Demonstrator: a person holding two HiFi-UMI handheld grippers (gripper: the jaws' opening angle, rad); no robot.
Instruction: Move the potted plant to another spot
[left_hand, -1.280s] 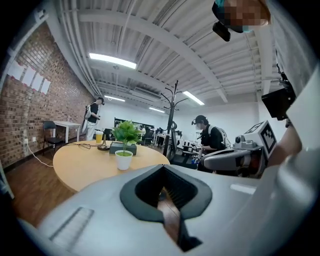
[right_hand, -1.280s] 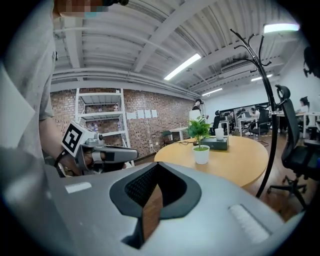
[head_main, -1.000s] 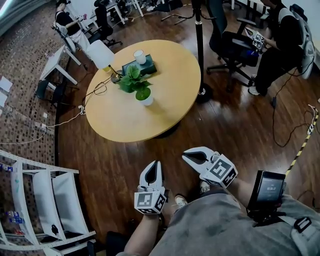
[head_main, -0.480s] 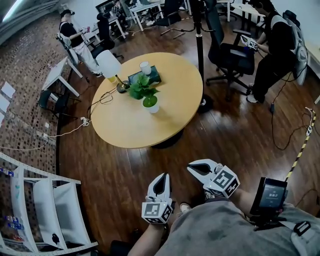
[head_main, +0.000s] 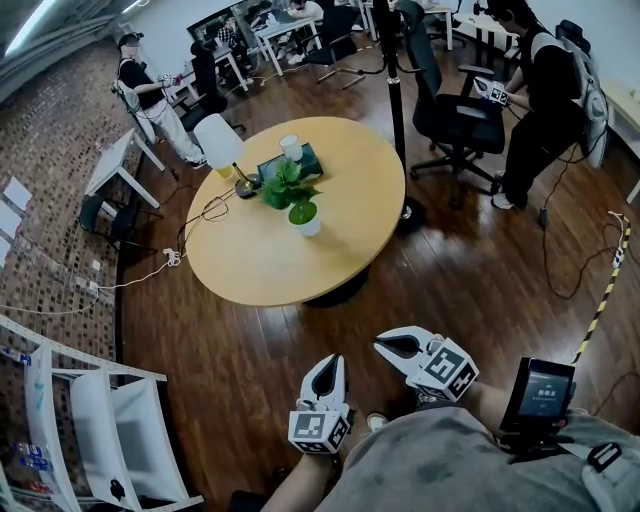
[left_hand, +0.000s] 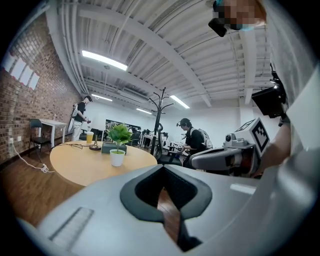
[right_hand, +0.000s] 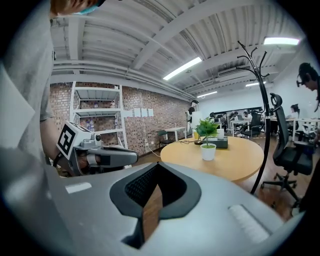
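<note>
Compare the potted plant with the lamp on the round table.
The potted plant is green leaves in a small white pot; the lamp is a white shade on a thin stem with a dark base. The potted plant stands nearer the table's middle, the lamp at its edge. Both stand upright on the round table.

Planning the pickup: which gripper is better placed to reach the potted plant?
Left, marginally. In the head view the left gripper points almost straight at the potted plant, while the right gripper angles off leftward. Both are shut, empty and well short of the table.
</note>
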